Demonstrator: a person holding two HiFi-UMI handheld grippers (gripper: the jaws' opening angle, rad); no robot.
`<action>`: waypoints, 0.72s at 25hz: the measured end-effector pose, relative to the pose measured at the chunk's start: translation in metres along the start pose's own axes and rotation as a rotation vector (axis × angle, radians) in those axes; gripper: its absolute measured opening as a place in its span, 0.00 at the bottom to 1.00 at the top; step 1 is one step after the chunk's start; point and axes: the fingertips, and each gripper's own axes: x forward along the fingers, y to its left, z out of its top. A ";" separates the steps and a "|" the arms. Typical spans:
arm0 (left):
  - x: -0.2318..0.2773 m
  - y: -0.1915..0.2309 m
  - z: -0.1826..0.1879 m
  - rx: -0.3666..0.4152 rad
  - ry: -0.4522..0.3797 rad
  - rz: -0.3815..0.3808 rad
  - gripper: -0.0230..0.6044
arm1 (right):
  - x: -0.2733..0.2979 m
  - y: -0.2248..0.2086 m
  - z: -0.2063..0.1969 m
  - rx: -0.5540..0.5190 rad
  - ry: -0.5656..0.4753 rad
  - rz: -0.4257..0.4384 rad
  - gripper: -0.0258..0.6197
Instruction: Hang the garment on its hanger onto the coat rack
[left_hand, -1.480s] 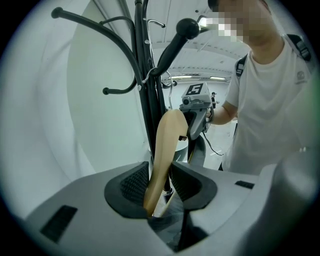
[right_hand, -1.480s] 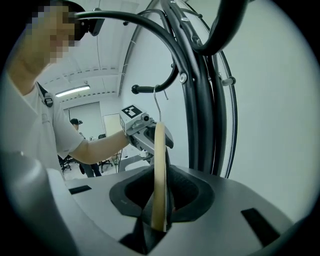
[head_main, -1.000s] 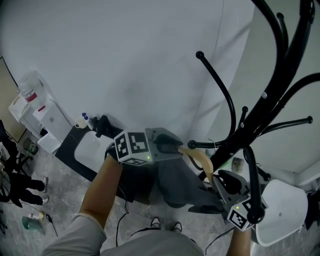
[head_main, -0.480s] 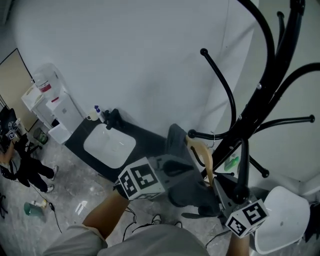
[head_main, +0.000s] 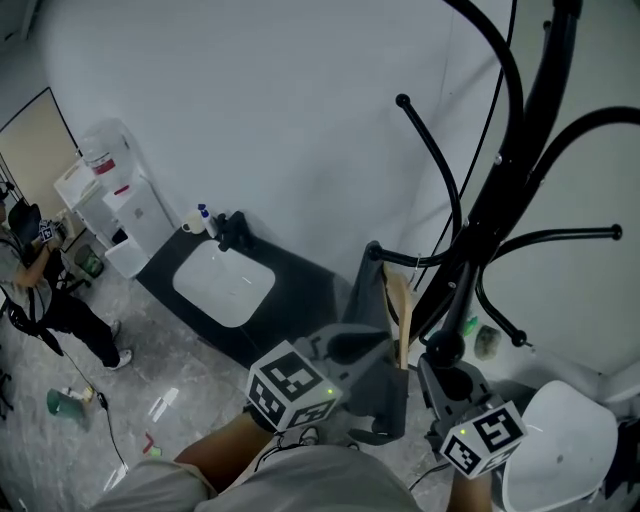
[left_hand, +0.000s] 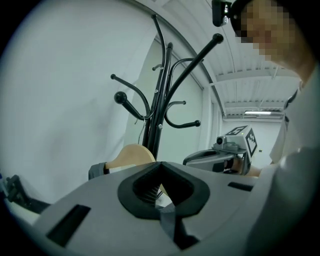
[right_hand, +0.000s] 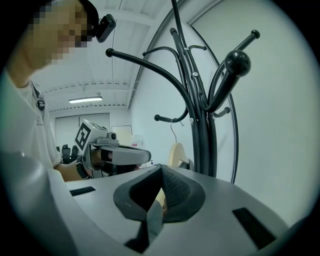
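Note:
A black coat rack (head_main: 500, 190) with curved arms stands at the right. Close to one low arm is a wooden hanger (head_main: 399, 300), seen edge-on, with a dark grey garment (head_main: 368, 300) over it. My left gripper (head_main: 365, 360) sits low on the garment. Its jaws have just closed and stand shut with grey cloth pinched between them (left_hand: 160, 167). My right gripper (head_main: 440, 365) is shut at the hanger's lower end, where wood (right_hand: 176, 152) shows just past its jaws (right_hand: 161, 170). I cannot tell whether the thin wire hook (right_hand: 172, 131) rests on a rack arm.
A white basin on a dark counter (head_main: 222, 285) lies against the wall at the left, with a white dispenser (head_main: 120, 200) beyond it. A person (head_main: 40, 290) stands at the far left. A white chair (head_main: 560, 440) sits by the rack's foot.
My left gripper has come away from the hanger's top, moved down the garment and shut. The hanger and garment have swung closer to the rack and now show edge-on.

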 end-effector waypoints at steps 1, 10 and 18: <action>0.000 -0.001 0.000 -0.003 -0.002 0.007 0.04 | 0.000 0.000 0.000 0.003 -0.003 0.003 0.06; -0.006 -0.004 0.001 -0.012 -0.022 0.037 0.05 | 0.003 0.004 0.001 0.019 -0.014 0.008 0.06; -0.006 -0.005 -0.001 -0.011 -0.019 0.015 0.04 | 0.008 0.004 -0.002 0.030 -0.009 -0.012 0.06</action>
